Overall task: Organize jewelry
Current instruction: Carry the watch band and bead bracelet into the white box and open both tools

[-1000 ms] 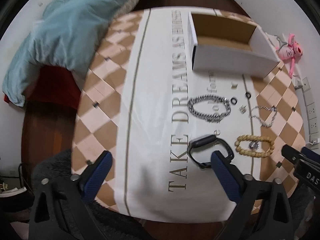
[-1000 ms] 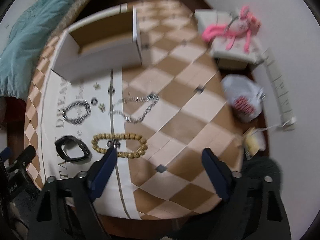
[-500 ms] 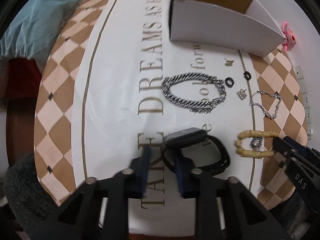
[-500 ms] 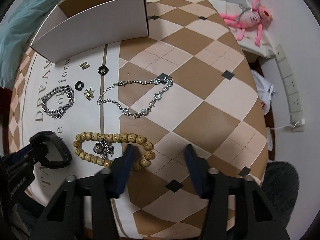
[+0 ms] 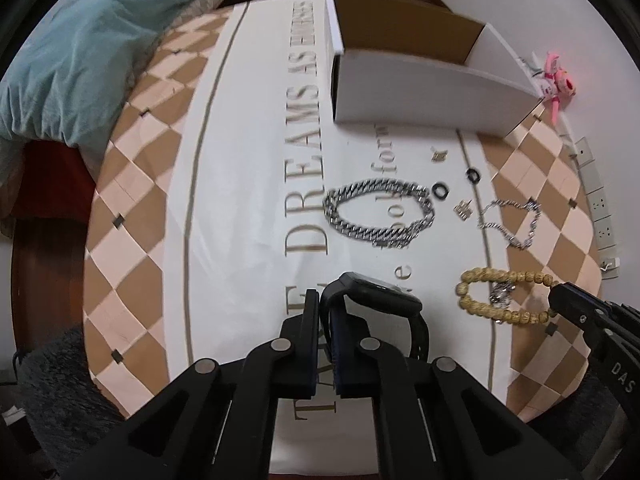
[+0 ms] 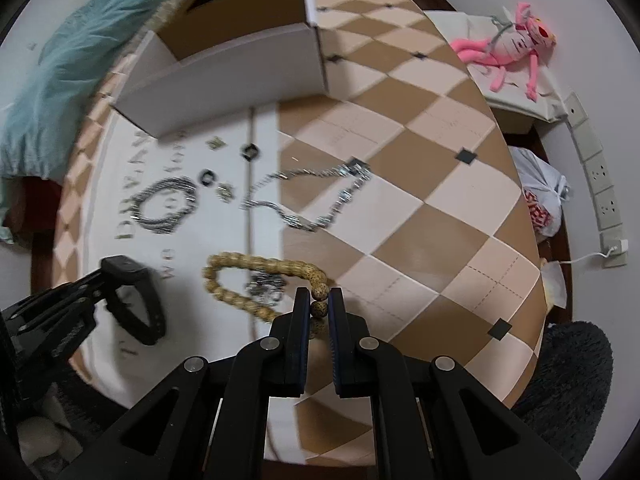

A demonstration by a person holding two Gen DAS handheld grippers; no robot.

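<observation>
My left gripper [image 5: 326, 300] is shut on the strap of a black smartwatch [image 5: 380, 300], which also shows in the right wrist view [image 6: 136, 296]. My right gripper [image 6: 319, 300] is shut on the wooden bead bracelet [image 6: 256, 276], seen in the left wrist view too [image 5: 504, 296]. A thick silver chain bracelet [image 5: 380, 216], a thin silver chain [image 5: 512, 220], two black rings [image 5: 440, 191] and small gold charms [image 5: 462, 210] lie on the tablecloth. An open white cardboard box [image 5: 420, 96] stands behind them.
The round table [image 6: 420, 208] has a checked cloth with a white lettered runner. A teal blanket [image 5: 80, 40] lies at the far left. A pink plush toy [image 6: 508, 48] and a plastic bag [image 6: 540, 200] lie off the table at right.
Both grippers came down to the table and closed. The left one closed on the watch strap, the right one on the bead bracelet.
</observation>
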